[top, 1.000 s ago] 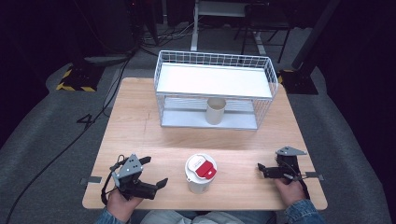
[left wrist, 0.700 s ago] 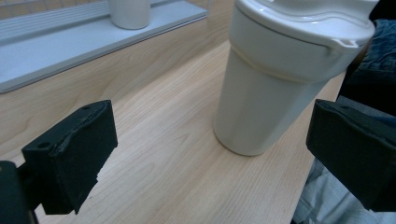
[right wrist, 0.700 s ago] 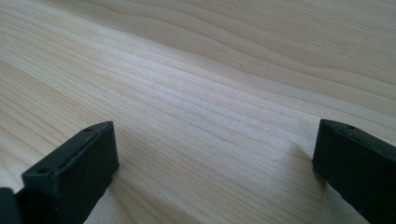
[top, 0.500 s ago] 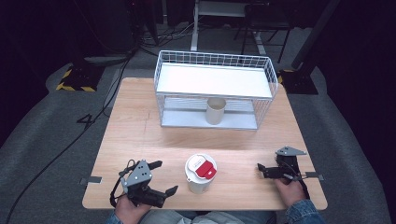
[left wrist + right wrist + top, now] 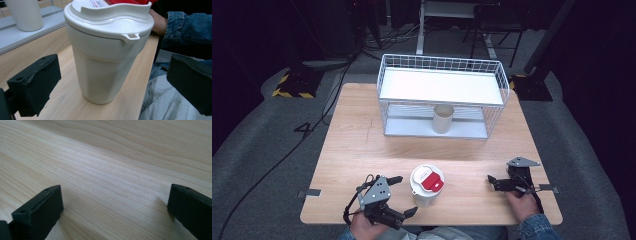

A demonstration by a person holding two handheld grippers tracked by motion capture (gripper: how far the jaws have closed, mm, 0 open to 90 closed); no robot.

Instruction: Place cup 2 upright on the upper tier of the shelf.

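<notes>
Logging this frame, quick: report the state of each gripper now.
Left gripper: open, jaws spread either side of the white lidded plastic cup with the red tab, not touching it.
Right gripper: open, holding nothing, low over the light wooden table.

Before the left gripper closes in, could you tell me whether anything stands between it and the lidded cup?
Nothing visible does. The left gripper sits beside the lidded cup, jaws open, and its own view shows the cup directly ahead between them with bare table in front.
</notes>
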